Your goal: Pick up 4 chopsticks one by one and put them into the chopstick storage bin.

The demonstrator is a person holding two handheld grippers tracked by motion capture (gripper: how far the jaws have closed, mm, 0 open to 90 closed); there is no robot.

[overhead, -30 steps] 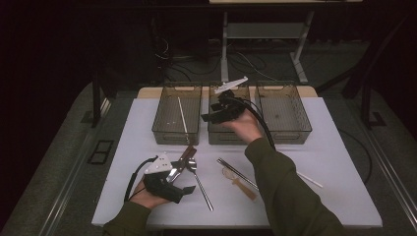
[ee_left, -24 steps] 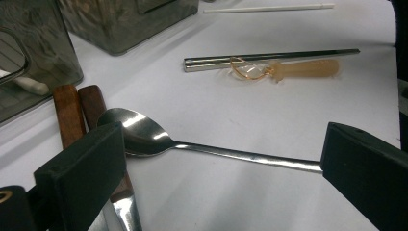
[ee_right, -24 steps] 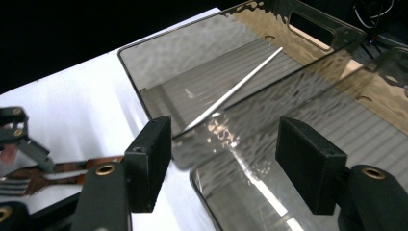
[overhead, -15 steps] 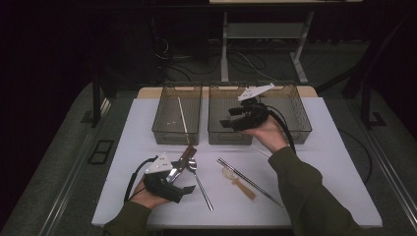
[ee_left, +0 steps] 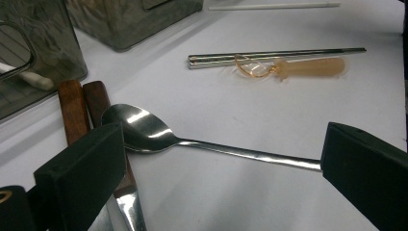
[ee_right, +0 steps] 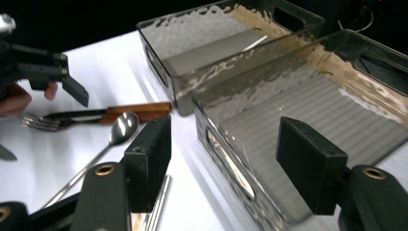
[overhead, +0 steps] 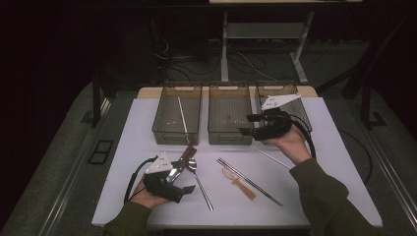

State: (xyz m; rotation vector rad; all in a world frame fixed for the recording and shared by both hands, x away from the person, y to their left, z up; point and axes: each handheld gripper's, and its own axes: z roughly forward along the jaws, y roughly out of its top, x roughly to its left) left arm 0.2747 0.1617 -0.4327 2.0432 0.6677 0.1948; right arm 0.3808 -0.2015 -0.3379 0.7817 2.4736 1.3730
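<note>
Left gripper [ee_left: 221,159] wide open, nothing held; spoon [ee_left: 144,131] lies between the jaws. Handle should be centred before closing.

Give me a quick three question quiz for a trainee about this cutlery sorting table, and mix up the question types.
1. True or false: the spoon lies inside a bin.
2. How many clear bins stand in the row at the back of the table? A) two B) three C) four
3. Fill in: the right gripper has its jaws ____ with nothing between them.

Key:
1. False. It lies on the table between the left gripper's open jaws.
2. B. The left bin, middle bin and right bin.
3. Open.
</note>
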